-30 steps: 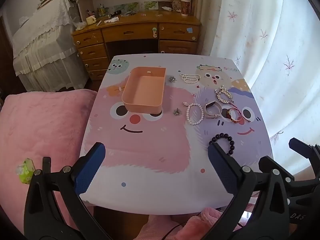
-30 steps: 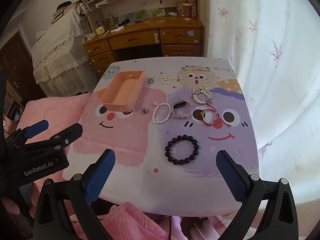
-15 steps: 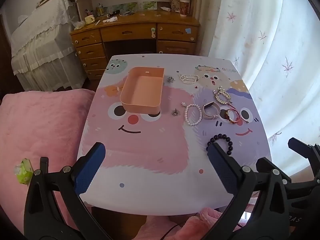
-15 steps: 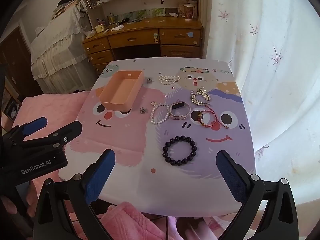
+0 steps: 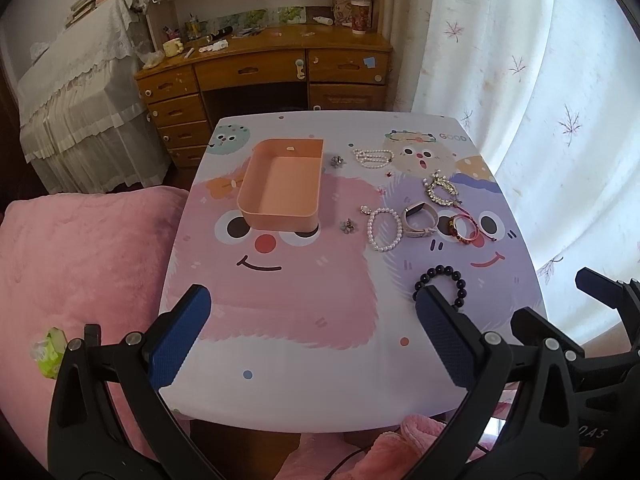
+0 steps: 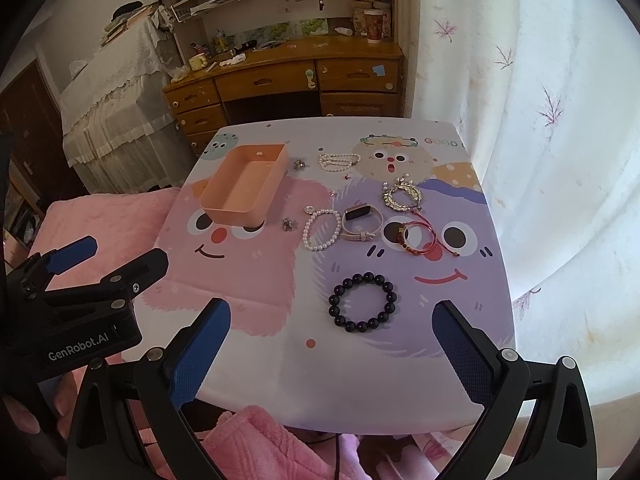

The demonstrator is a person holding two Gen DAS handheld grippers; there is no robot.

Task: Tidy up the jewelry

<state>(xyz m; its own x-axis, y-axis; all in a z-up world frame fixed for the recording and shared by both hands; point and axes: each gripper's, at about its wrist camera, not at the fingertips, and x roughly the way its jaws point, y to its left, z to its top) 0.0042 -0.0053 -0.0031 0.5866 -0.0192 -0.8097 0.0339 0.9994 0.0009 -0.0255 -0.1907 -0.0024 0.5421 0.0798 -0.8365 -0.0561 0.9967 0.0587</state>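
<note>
An empty orange box (image 5: 282,190) (image 6: 244,184) stands on the cartoon-print table (image 5: 280,360). To its right lie a dark bead bracelet (image 5: 442,280) (image 6: 363,302), a pearl bracelet (image 5: 385,229) (image 6: 321,229), a watch band (image 5: 419,220) (image 6: 360,222), a red cord bracelet (image 5: 466,230) (image 6: 418,238), a rhinestone piece (image 5: 442,192) (image 6: 401,196), a pearl strand (image 5: 373,158) (image 6: 338,161) and two small earrings (image 5: 348,225) (image 6: 289,224). My left gripper (image 5: 312,336) is open and empty above the near table edge. My right gripper (image 6: 330,356) is open and empty, just short of the dark bead bracelet.
A pink cushion (image 5: 80,264) lies left of the table. A wooden desk (image 5: 264,68) stands behind it, a lace-covered bed (image 5: 76,92) at far left, a white curtain (image 5: 540,80) at right. The left gripper shows in the right wrist view (image 6: 80,280).
Both grippers have drifted slightly; the table appears a little lower and nearer in view. Both stay open and empty. No jewelry has moved.
</note>
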